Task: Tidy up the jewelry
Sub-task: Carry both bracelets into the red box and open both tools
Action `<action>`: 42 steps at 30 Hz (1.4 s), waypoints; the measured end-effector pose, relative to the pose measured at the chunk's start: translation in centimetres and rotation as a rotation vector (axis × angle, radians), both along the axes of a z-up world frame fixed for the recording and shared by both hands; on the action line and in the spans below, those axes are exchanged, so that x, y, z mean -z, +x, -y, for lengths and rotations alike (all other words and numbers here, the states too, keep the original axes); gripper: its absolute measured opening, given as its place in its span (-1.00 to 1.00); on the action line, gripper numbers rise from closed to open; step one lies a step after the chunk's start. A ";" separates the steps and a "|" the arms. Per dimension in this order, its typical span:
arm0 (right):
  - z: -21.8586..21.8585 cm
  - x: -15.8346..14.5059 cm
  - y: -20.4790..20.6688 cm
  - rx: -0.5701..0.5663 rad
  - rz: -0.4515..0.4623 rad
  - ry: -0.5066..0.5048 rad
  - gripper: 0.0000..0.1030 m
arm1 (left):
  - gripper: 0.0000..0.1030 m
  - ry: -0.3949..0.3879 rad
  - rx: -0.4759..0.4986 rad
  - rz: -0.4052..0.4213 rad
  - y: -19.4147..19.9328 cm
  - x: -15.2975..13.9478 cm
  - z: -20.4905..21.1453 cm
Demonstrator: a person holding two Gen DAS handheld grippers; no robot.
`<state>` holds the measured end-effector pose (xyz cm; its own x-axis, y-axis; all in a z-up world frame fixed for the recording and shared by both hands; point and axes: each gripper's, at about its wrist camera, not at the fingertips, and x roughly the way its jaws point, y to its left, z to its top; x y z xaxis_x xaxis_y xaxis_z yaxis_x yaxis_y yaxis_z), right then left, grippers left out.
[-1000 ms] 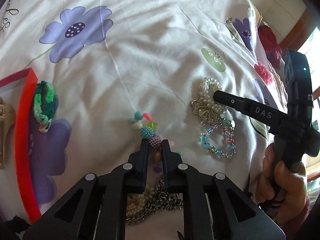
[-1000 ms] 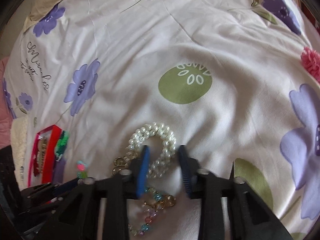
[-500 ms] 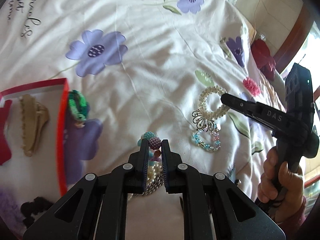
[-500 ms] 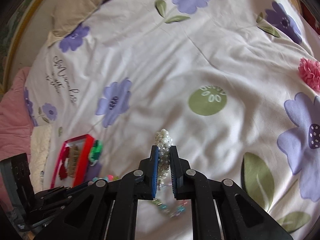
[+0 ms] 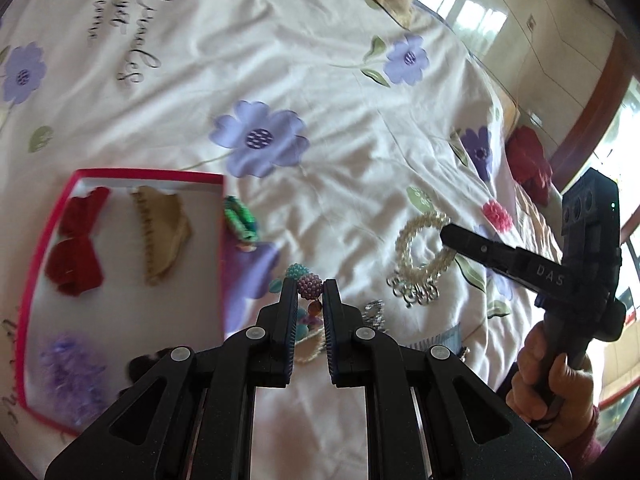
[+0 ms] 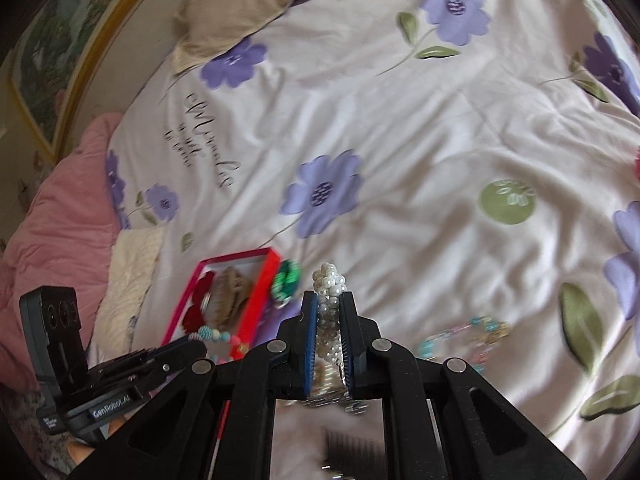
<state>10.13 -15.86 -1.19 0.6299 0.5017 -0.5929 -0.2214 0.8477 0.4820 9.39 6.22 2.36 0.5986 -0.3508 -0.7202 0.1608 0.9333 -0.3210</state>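
Observation:
My left gripper (image 5: 309, 285) is shut on a colourful bead bracelet (image 5: 310, 286), pinched at a purple bead ball and held above the bed. The right wrist view shows this left gripper (image 6: 198, 346) low on the left, with the beads (image 6: 212, 335) at its tip. My right gripper (image 6: 328, 297) is shut on a white pearl bracelet (image 6: 329, 280). In the left wrist view the pearl bracelet (image 5: 420, 252) hangs from the right gripper (image 5: 446, 234), silver charms dangling. A red box (image 5: 120, 174) lies to the left on the floral bedspread; it holds a red bow, a beige hair claw and a purple scrunchie.
A green scrunchie (image 5: 239, 218) lies just outside the red box's right wall. A pastel bead bracelet (image 6: 464, 336) stays on the bedspread at right. A chain and pearls (image 5: 374, 312) sit below the left fingers. A pink blanket (image 6: 60, 200) and a beige pillow (image 6: 240, 0) border the bed.
The right jaws closed on the pearl bracelet and lifted it off the bed. The left gripper rose with the bead bracelet. Both swung left, bringing the red box into view.

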 end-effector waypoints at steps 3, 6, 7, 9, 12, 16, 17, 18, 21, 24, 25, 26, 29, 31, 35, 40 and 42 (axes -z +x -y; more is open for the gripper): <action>-2.0 0.1 -0.4 -0.037 -0.004 0.002 -0.80 | -0.79 -0.011 -0.043 0.000 -1.0 0.0 -2.3; -4.0 0.2 -0.5 -0.074 -0.010 -0.001 -0.80 | -0.79 -0.025 -0.086 -0.004 -1.7 0.3 -4.4; -4.4 0.3 -0.6 -0.081 -0.012 0.000 -0.80 | -0.79 -0.028 -0.100 -0.006 -1.9 0.4 -5.1; -5.7 0.4 -0.6 -0.104 -0.016 -0.001 -0.80 | -0.79 -0.028 -0.123 -0.007 -2.4 0.5 -6.4; -7.3 0.5 -0.7 -0.131 -0.018 -0.004 -0.80 | -0.79 -0.034 -0.154 -0.010 -2.8 0.8 -7.9; -9.3 0.5 -0.9 -0.167 -0.019 -0.007 -0.80 | -0.79 -0.043 -0.193 -0.014 -3.2 1.1 -9.9; -9.8 0.5 -1.0 -0.176 -0.018 -0.008 -0.80 | -0.79 -0.047 -0.201 -0.014 -3.3 1.1 -10.4; -10.4 0.4 -1.0 -0.188 -0.017 -0.010 -0.80 | -0.79 -0.048 -0.206 -0.013 -3.4 1.1 -10.7; -11.9 0.3 -1.0 -0.212 -0.014 -0.011 -0.80 | -0.79 -0.049 -0.225 -0.012 -3.7 1.2 -11.6; -13.1 0.1 -0.9 -0.231 -0.011 -0.011 -0.80 | -0.79 -0.047 -0.240 -0.009 -3.9 1.1 -12.4; -13.4 0.1 -0.9 -0.235 -0.010 -0.011 -0.80 | -0.79 -0.047 -0.247 -0.008 -4.0 1.2 -12.7; -13.8 0.1 -0.9 -0.240 -0.010 -0.012 -0.80 | -0.79 -0.049 -0.252 -0.008 -4.0 1.2 -13.0; -14.7 0.1 -0.8 -0.253 -0.011 -0.014 -0.80 | -0.79 -0.054 -0.265 -0.008 -4.0 1.3 -13.6; -15.4 0.1 -0.6 -0.262 -0.010 -0.019 -0.80 | -0.79 -0.057 -0.271 -0.010 -3.9 1.4 -14.1; -16.8 0.3 -0.2 -0.280 -0.013 -0.022 -0.80 | -0.79 -0.053 -0.285 -0.012 -3.6 1.6 -14.9; -18.7 0.9 0.4 -0.308 -0.026 -0.025 -0.80 | -0.79 -0.049 -0.295 -0.017 -2.9 1.8 -15.6; -19.6 1.3 0.6 -0.324 -0.035 -0.025 -0.80 | -0.79 -0.047 -0.297 -0.021 -2.5 2.0 -15.9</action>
